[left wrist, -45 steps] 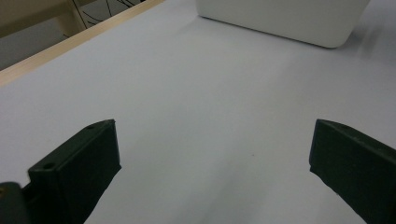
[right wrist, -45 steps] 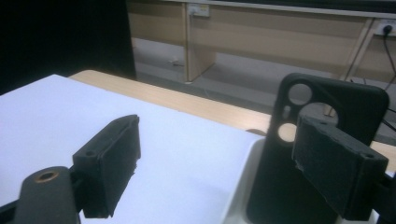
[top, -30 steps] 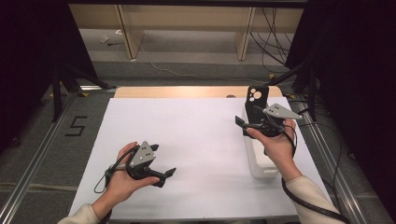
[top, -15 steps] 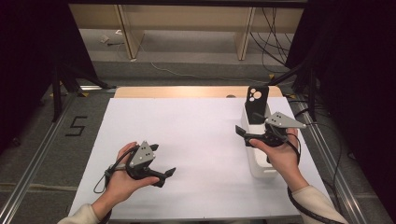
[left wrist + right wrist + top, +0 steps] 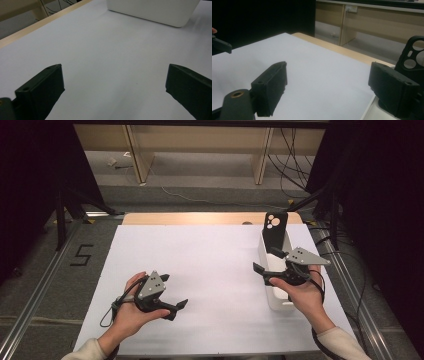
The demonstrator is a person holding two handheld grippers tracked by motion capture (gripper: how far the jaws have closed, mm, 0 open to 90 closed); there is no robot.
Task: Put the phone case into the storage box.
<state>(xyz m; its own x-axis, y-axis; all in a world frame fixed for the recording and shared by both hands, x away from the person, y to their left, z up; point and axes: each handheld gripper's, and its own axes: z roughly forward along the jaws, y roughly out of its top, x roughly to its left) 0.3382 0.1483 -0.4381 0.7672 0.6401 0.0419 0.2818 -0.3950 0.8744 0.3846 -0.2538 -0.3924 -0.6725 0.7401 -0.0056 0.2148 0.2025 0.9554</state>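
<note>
My left gripper [image 5: 176,307] sits nearest me on the white table cover [image 5: 210,270], jaws spread wide with nothing between them; in the left gripper view bare cover lies between the two pads. I keep that hand parked low and clear of the work.

My right gripper [image 5: 262,271] hovers at the right side, just over the near end of the white bin [image 5: 272,292]. Its jaws also stand wide apart and hold nothing. In the right gripper view the right-hand pad hangs over the bin's rim, with the black phone case [image 5: 412,58] just beyond it.

The case stands upright in the far end of the bin, leaning on the far wall, its camera cutouts at the top [image 5: 274,232]. I judge the step to be a reach for that case, so the approach matters most. I would turn the wrist so the two pads straddle the flat faces of the case, not its edges, and come down from above rather than sweeping along the bin, since a sideways nudge could tip the case flat into the bin or shove the light bin across the cover. I would close below the cutouts, on solid wall, and lift straight up until it clears the rim.
</note>
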